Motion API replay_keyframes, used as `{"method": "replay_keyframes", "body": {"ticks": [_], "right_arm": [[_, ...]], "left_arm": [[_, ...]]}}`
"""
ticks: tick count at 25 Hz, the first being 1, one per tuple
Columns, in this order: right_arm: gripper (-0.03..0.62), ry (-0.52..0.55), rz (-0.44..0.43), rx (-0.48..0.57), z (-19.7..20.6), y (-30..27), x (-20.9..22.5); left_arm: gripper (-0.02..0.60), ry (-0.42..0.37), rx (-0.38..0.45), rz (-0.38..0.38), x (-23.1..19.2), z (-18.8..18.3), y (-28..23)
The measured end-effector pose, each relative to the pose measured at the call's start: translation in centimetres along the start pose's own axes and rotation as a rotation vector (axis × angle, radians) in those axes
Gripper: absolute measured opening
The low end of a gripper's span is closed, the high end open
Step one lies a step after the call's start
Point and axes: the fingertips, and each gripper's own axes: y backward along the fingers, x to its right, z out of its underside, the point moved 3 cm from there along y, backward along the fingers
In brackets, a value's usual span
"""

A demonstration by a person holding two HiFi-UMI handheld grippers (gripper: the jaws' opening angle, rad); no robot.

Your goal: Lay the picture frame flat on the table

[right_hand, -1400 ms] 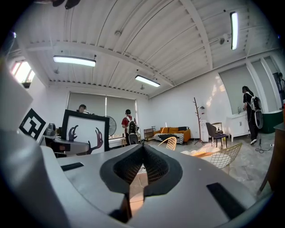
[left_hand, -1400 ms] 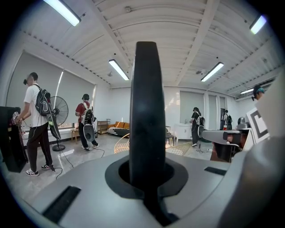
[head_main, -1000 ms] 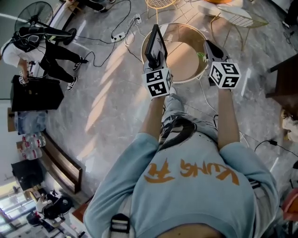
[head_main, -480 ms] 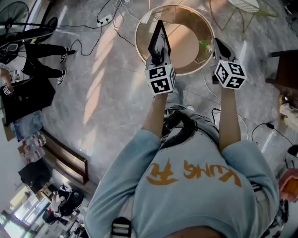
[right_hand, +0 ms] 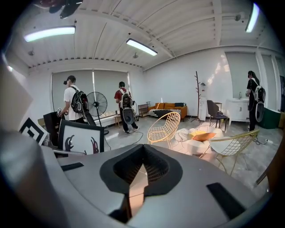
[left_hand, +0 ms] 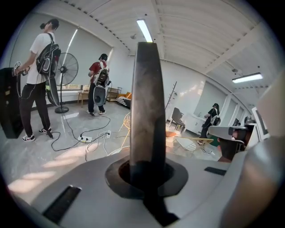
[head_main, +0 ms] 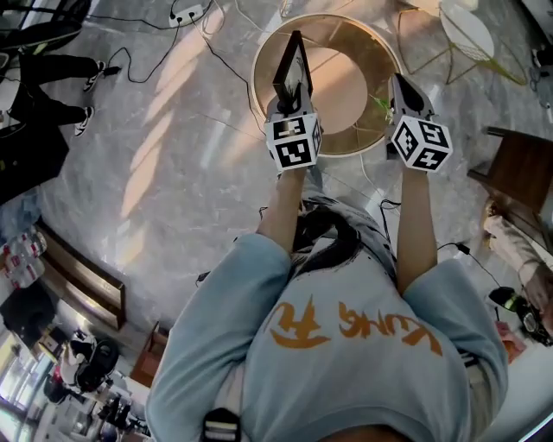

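The picture frame (head_main: 290,71), black-edged, stands upright and edge-on over the round wooden table (head_main: 344,86). My left gripper (head_main: 292,102) is shut on its lower edge. In the left gripper view the frame's dark edge (left_hand: 147,111) rises straight up out of the closed jaws of the left gripper (left_hand: 147,171). The right gripper view shows the frame's face (right_hand: 81,139), white with dark red figures, at the left. My right gripper (head_main: 400,88) hovers over the table's right rim, apart from the frame. The right gripper (right_hand: 137,178) is shut with nothing in it; only a thin slit shows between its jaws.
Wire chairs (head_main: 467,33) stand beyond the table, one yellow chair (right_hand: 165,126) in the right gripper view. A power strip with cables (head_main: 187,12) lies on the marble floor at the upper left. Dark wooden furniture (head_main: 521,169) is at the right. Other people (left_hand: 38,75) stand by a fan (right_hand: 96,104).
Both grippers and the upright frame have come further over the round table. The left gripper's hold on the frame is unchanged, and the frame is still on edge.
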Motion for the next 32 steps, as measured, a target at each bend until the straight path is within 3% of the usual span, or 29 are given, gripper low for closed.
{"method": "replay_keyframes", "body": {"ticks": [5,10,21,32], "right_arm": [[-0.003,0.04,-0.048,0.01,-2.1,-3.9,-3.4],[-0.003,-0.021,-0.038,-0.007,-1.4,-5.1,-2.0],[-0.003,-0.065,0.054,-0.146,5.8,-5.5,5.1],[-0.003,-0.101,0.098,-0.256,14.4,-6.4,8.8]], "left_arm": [[0.025,0.056,-0.038,-0.025,-3.2,0.1,-2.5],[0.025,0.028,-0.075,0.005,-1.8,0.5,-4.9],[0.026,0.007,-0.202,0.034,1.6,5.6,-9.3],[0.025,-0.053,-0.348,0.1,3.7,12.9,-13.4]]}}
